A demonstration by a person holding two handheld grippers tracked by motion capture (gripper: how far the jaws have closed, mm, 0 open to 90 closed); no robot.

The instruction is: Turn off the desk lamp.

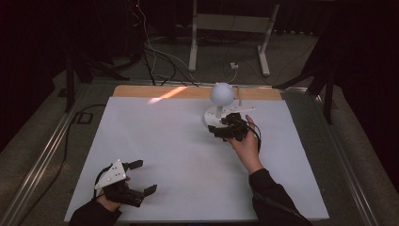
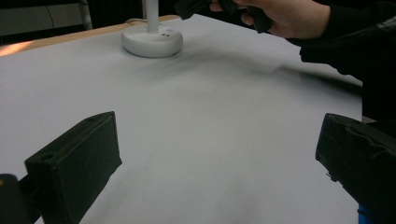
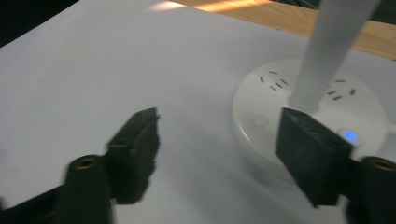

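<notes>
At the far right of the white table sheet (image 1: 188, 155), the right gripper (image 1: 226, 126) hovers just beside the lamp's round white base (image 3: 308, 112). Its jaws stand well apart with nothing between them; the right-hand jaw overlaps the near edge of the base, contact not discernible. A white stem (image 3: 334, 42) rises from the base to a globe head (image 1: 221, 93). At the near left corner, the left gripper (image 1: 141, 178) rests with jaws wide apart and empty.
</notes>
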